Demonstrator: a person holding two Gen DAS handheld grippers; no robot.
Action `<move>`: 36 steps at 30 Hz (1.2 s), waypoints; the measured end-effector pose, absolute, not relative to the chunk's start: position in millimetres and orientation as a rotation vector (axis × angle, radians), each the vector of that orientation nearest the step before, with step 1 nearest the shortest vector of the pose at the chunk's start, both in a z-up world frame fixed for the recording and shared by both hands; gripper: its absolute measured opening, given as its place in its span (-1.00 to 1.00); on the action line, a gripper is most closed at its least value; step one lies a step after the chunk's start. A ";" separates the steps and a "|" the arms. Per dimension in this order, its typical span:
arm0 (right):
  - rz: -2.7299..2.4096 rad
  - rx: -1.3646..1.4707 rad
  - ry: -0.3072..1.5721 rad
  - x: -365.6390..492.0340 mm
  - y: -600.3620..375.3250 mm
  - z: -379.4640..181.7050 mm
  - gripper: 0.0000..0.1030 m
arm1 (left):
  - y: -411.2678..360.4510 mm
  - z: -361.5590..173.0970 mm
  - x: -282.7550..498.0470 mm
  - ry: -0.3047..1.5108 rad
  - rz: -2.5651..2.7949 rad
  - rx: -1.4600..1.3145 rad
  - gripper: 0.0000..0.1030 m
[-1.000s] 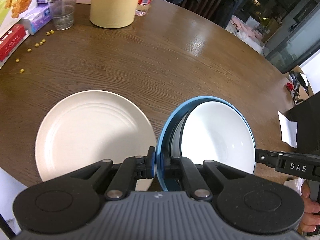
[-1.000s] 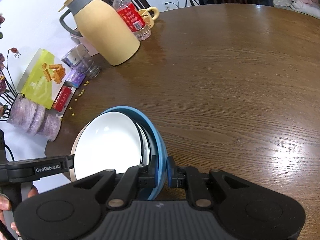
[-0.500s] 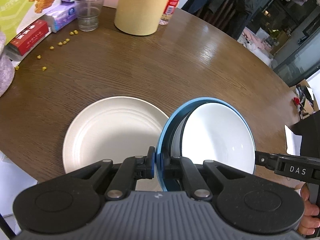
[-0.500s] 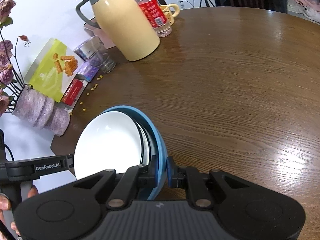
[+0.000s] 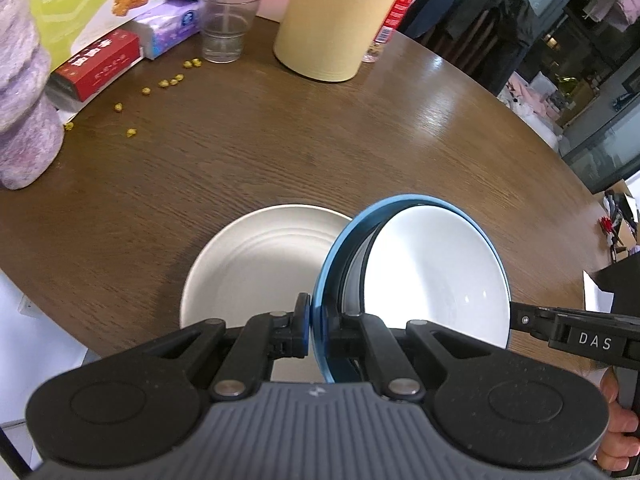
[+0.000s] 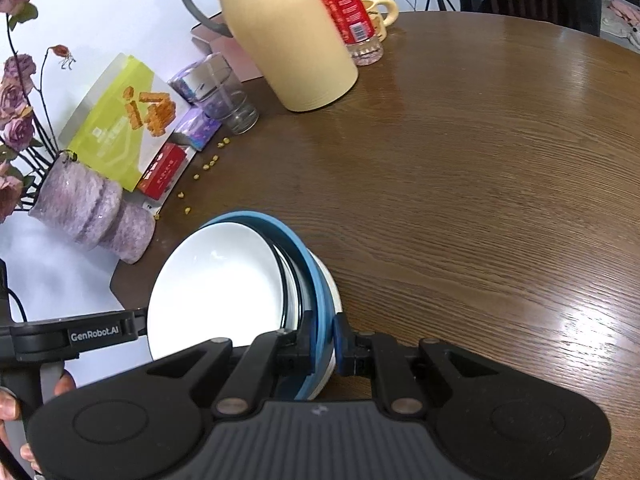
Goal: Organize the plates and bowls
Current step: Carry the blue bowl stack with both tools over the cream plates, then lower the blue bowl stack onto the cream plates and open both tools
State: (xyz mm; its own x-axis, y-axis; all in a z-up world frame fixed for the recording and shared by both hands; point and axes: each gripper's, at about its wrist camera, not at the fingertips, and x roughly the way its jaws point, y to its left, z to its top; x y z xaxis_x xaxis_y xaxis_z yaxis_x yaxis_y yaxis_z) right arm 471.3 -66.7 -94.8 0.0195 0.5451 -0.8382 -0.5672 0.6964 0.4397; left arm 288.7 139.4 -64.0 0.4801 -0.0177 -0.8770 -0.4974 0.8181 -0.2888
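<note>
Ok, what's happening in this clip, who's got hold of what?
A person holds a stack of dishes, a blue-rimmed bowl with a white bowl nested inside, between two handheld grippers. The left gripper and the right gripper each pinch the blue rim on opposite sides. The stack hangs over a cream round plate lying on the brown wooden table, not yet set down.

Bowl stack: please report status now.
Left gripper and right gripper shut on blue bowl rim. White bowl nested inside. Cream plate below, table ahead bare.
</note>
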 end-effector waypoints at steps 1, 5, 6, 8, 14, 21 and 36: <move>0.866 -0.023 1.290 470.1 -64.3 -95.3 -0.79 | 141.8 -64.1 287.3 1.040 0.316 -0.564 -0.92; 0.876 -0.033 1.297 466.1 -52.1 -97.5 -0.79 | 151.6 -66.4 281.4 1.042 0.328 -0.577 -0.92; 0.878 -0.036 1.300 465.1 -48.9 -98.2 -0.79 | 154.3 -67.5 279.8 1.043 0.331 -0.581 -0.92; 0.881 -0.043 1.304 462.8 -43.3 -99.6 -0.79 | 158.9 -69.0 276.3 1.045 0.336 -0.590 -0.92; 0.887 -0.059 1.322 457.4 -28.9 -105.0 -0.79 | 171.5 -74.5 269.4 1.053 0.351 -0.612 -0.92; 0.877 -0.068 1.342 453.9 -18.9 -113.8 -0.79 | 180.4 -83.4 268.0 1.072 0.351 -0.619 -0.92; 0.829 -0.043 1.367 449.9 -19.1 -131.0 -0.79 | 184.8 -96.4 274.6 1.110 0.325 -0.603 -0.91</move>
State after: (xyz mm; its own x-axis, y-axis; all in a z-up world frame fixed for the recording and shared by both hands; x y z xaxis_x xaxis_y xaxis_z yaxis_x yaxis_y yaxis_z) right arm 449.9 -19.1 -131.0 -0.0283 0.4942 -0.8689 -0.5420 0.7228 0.4287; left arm 274.6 184.8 -96.4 0.4203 -0.0495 -0.9060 -0.5304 0.7968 -0.2896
